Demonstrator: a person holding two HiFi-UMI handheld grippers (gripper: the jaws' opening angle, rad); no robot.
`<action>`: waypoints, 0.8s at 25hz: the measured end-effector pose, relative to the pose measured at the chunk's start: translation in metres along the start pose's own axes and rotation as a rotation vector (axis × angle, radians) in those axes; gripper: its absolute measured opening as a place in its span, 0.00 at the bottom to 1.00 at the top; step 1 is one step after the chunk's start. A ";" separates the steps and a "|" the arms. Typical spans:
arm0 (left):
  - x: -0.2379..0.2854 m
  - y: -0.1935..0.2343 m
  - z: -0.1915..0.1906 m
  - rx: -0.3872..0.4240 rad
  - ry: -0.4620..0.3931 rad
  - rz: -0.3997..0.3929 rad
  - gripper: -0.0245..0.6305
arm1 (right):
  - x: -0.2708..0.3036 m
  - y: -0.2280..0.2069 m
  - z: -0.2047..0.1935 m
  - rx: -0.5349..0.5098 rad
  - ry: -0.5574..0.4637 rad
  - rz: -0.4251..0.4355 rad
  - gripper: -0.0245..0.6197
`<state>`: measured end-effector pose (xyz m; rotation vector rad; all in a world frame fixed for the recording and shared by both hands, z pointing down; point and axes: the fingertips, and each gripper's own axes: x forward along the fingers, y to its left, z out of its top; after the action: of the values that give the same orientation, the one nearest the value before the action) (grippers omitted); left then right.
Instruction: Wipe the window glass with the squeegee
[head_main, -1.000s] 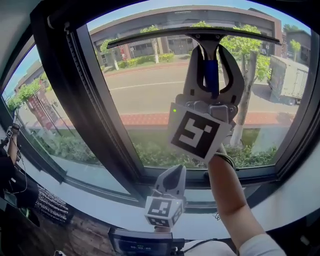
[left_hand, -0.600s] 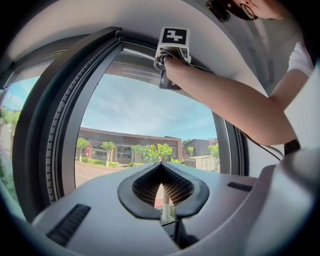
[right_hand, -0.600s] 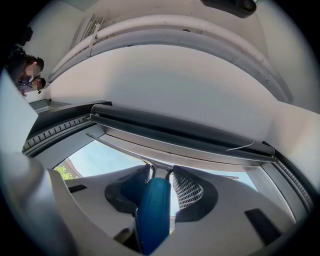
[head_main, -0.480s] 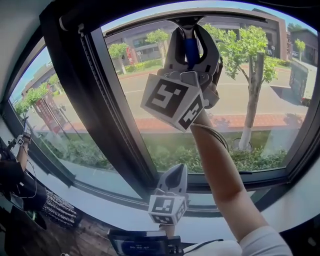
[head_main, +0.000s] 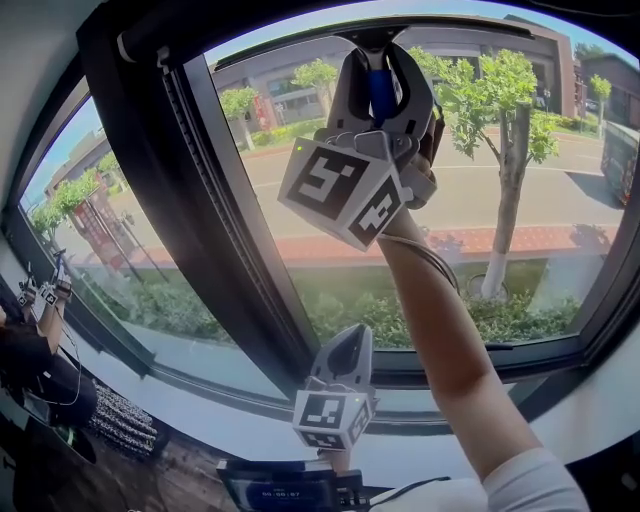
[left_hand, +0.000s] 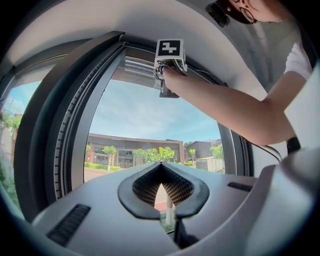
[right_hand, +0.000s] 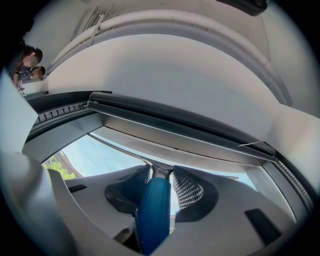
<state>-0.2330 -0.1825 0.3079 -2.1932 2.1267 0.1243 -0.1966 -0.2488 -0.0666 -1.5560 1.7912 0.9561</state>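
1. The right claw (head_main: 384, 62) is gripping the squeegee (head_main: 379, 98) by its blue handle, with the jaws clenched on either side. The person's arm (head_main: 440, 330) is reaching high.
2. The squeegee head is sitting at the very top of the window glass (head_main: 520, 210). Its blade is lying along the upper frame (right_hand: 190, 145) and appears to be touching the pane.
3. The left claw (head_main: 347, 352) is hanging low near the sill (head_main: 200, 408), jaws closed tip to tip with nothing between them.
4. Handling, going by looks: the tool is looking light, with a stiff, smooth handle and a soft rubber blade. The handle is likely wanting to twist in the claw under drag.
5. The grip is sitting on the handle just below the head. That is a reasonable spot, giving leverage to keep the blade flat.
6. The stroke is probably calling for a steady downward pull with even pressure. Otherwise the blade is risking skips and streaks.
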 end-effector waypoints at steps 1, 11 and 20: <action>0.000 0.000 0.002 -0.002 -0.002 0.000 0.04 | 0.000 -0.001 0.002 0.001 -0.006 -0.002 0.27; 0.000 0.000 0.013 -0.006 -0.016 -0.003 0.04 | 0.001 -0.001 0.005 -0.016 -0.012 0.010 0.27; -0.004 0.010 0.016 -0.009 -0.003 0.029 0.04 | -0.003 0.004 -0.003 -0.027 0.005 0.017 0.27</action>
<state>-0.2432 -0.1766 0.2924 -2.1661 2.1617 0.1389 -0.2001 -0.2492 -0.0616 -1.5627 1.8046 0.9896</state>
